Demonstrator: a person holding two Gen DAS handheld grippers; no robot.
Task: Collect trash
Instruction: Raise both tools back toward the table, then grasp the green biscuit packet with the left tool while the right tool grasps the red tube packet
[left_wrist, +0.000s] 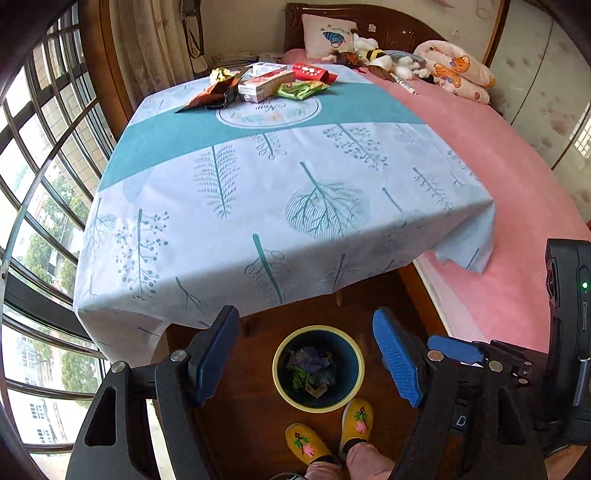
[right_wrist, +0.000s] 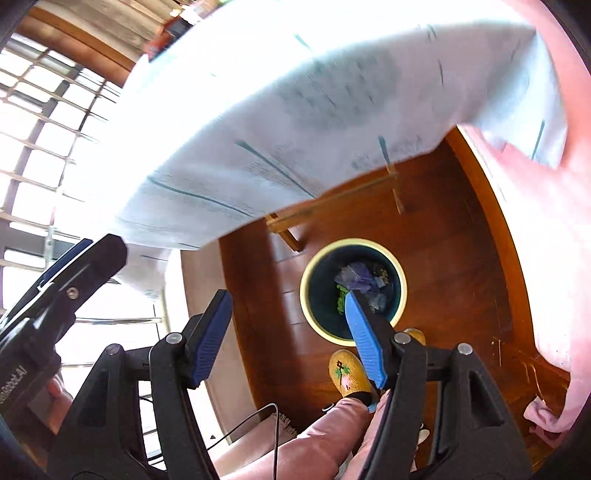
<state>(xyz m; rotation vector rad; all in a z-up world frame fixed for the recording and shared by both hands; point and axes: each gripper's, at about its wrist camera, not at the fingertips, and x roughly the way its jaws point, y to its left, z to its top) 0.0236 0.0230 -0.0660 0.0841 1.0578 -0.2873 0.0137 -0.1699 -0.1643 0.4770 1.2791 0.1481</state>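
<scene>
Left wrist view: wrappers and cartons (left_wrist: 266, 86) piled at the desk's (left_wrist: 258, 206) far end, on its leaf-print cloth. Bin (left_wrist: 318, 368) on the wooden floor holds scraps, beside yellow slippers (left_wrist: 356, 424). Left claw (left_wrist: 306, 354) gapes, empty; right claw (right_wrist: 288, 332) likewise spread, nothing between its pads.

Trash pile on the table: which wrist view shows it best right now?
The left wrist view. It shows the trash pile sharply at the far end of the table: wrappers and a carton, unobstructed. The right wrist view is blurred and overexposed; only a vague reddish smear at the tablecloth's far edge might be it.
</scene>
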